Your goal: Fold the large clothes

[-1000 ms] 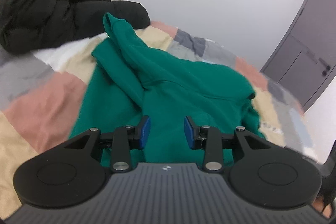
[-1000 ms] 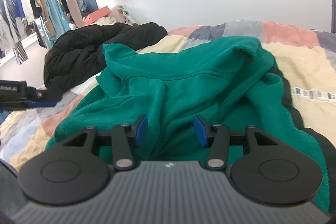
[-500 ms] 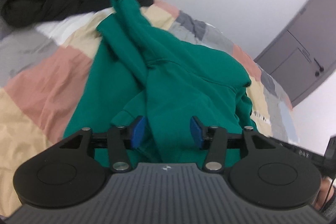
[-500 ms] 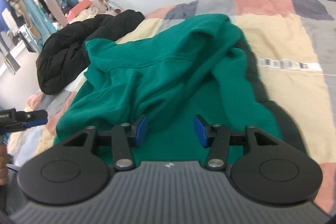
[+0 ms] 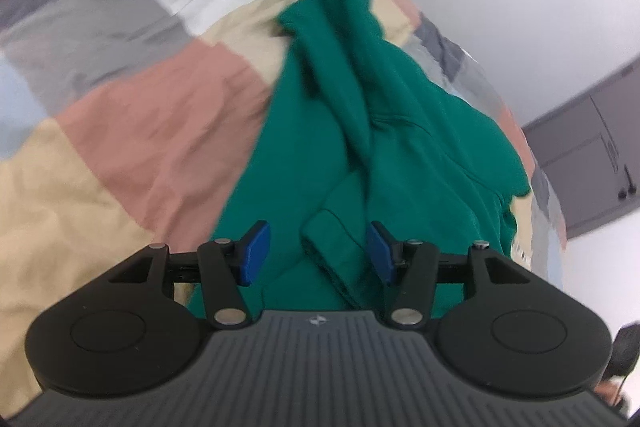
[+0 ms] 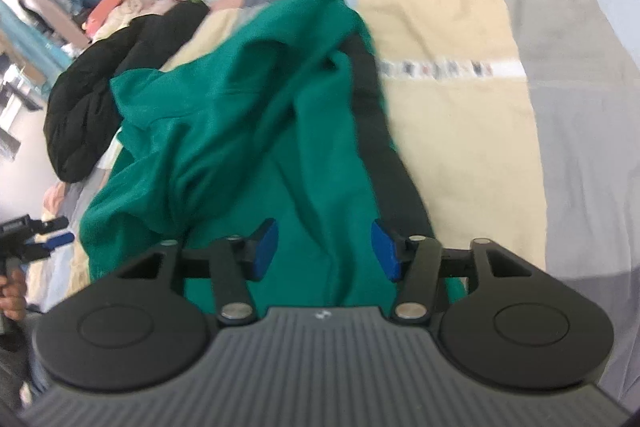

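Left tool (image 5: 316, 251) opening above rumpled green hoodie (image 5: 360, 131).

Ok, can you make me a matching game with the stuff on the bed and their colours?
Things:
1. hoodie
2. puffy jacket
3. gripper pads
4. door

Colours:
A. black
B. blue
C. grey
D. green

Right pairs: 1-D, 2-A, 3-B, 4-C
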Tool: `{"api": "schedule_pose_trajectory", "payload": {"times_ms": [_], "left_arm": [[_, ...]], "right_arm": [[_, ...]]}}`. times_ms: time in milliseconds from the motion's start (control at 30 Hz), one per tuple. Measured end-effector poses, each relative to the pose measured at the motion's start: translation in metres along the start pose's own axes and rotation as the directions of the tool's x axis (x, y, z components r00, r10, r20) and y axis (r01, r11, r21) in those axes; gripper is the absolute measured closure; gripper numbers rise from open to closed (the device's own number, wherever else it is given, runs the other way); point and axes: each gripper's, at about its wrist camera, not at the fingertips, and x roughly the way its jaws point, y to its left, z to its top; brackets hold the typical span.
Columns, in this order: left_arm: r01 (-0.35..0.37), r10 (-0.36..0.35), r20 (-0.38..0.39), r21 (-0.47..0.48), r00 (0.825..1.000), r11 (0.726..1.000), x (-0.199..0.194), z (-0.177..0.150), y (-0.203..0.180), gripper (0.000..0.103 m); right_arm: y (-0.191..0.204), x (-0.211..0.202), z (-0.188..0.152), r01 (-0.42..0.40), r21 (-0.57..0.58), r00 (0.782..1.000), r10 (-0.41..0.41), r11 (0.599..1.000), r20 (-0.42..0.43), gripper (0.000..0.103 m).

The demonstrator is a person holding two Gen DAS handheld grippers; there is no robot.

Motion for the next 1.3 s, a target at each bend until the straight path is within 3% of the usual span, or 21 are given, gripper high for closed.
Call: {"api": "schedule_pose_trajectory", "payload": {"times_ms": [100,200,267,467,767,867,1000,1067,1100,1200,1300], "left_arm": [[-0.023,0.023,-0.009,-0.041,1.0,0.999,0.008,0.004,0.009,0.043],[-0.045,0.044,-0.022,-0.054,0.999,0.998,0.016,0.004,0.015,0.042],[-0.051,0.048,-0.043,-0.07,0.998,0.996,0.023,0.005,0.021,0.042],[-0.05,0.043,-0.077,-0.095,0.996,0.994,0.037,0.004,0.029,0.037],[-0.08,0.072,-0.102,-0.081,0.992,0.994,0.049,0.002,0.033,0.033],[-0.086,0.074,-0.126,-0.095,0.989,0.992,0.056,0.002,0.037,0.032],[-0.052,0.034,-0.153,-0.113,0.988,0.992,0.061,0.002,0.042,0.032],[-0.001,-0.02,-0.175,-0.119,0.984,0.993,0.063,0.001,0.041,0.032],[0.062,-0.085,-0.184,-0.125,0.979,0.99,0.063,0.001,0.041,0.032],[0.165,-0.175,-0.193,-0.069,0.966,0.984,0.056,-0.002,0.031,0.032],[0.197,-0.2,-0.201,-0.037,0.959,0.98,0.052,-0.003,0.025,0.032]], "right_arm": [[-0.01,0.006,0.001,0.02,-0.034,0.999,-0.021,0.999,-0.034,0.037],[-0.026,0.008,0.001,0.003,0.004,0.999,-0.003,1.0,-0.044,0.036],[-0.036,0.011,0.003,0.001,0.008,0.998,0.0,1.0,-0.056,0.012],[-0.059,0.027,0.001,-0.011,0.08,0.994,0.019,0.997,-0.104,0.013],[-0.059,0.063,-0.004,-0.03,0.046,0.977,0.039,0.998,-0.209,0.011],[-0.06,0.066,-0.004,-0.042,0.044,0.976,0.05,0.998,-0.21,0.011],[-0.061,0.065,-0.004,-0.1,0.05,0.975,0.108,0.994,-0.193,0.01],[-0.06,0.062,-0.004,-0.168,0.053,0.968,0.175,0.984,-0.182,0.01],[-0.059,0.06,-0.004,-0.208,0.056,0.961,0.215,0.977,-0.175,0.01],[-0.052,0.056,-0.005,-0.302,0.041,0.939,0.305,0.952,-0.159,0.01],[-0.045,0.049,-0.003,-0.384,0.01,0.913,0.382,0.923,-0.145,0.01]]}}
